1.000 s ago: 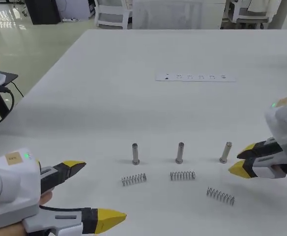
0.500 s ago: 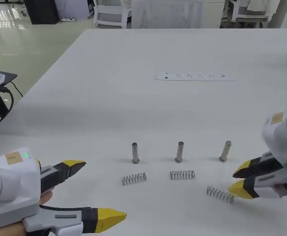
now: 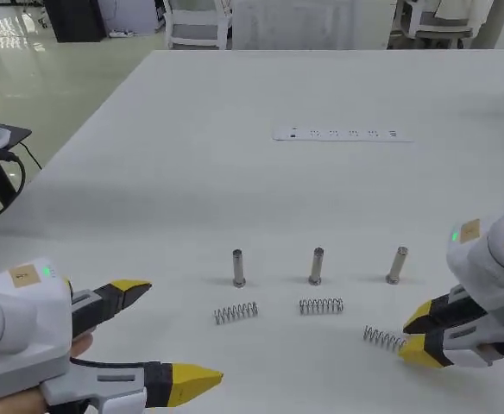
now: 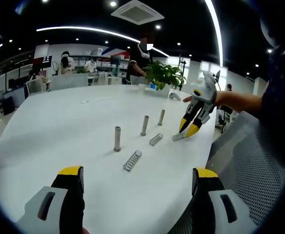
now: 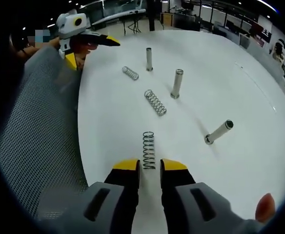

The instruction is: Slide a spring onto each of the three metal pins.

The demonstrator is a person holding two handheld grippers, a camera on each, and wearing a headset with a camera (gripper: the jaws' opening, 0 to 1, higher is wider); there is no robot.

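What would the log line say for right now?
right tongs: open, tips astride end of right spring | left tongs: open, empty | three pins: upright, bare | other springs: lying on table

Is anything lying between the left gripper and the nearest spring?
No. In the left gripper view, just bare table separates the left gripper from the nearest spring.

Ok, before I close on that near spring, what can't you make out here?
- Contact: whether the right claw touches the spring; its near end sits in the gap between the tips, right gripper view; the tips hide it in the head view.
- White strip: markings too small, head view.
- Three pins: whether fixed or free-standing, bases too small.
- Left claw: body cut off by the bottom edge, head view.
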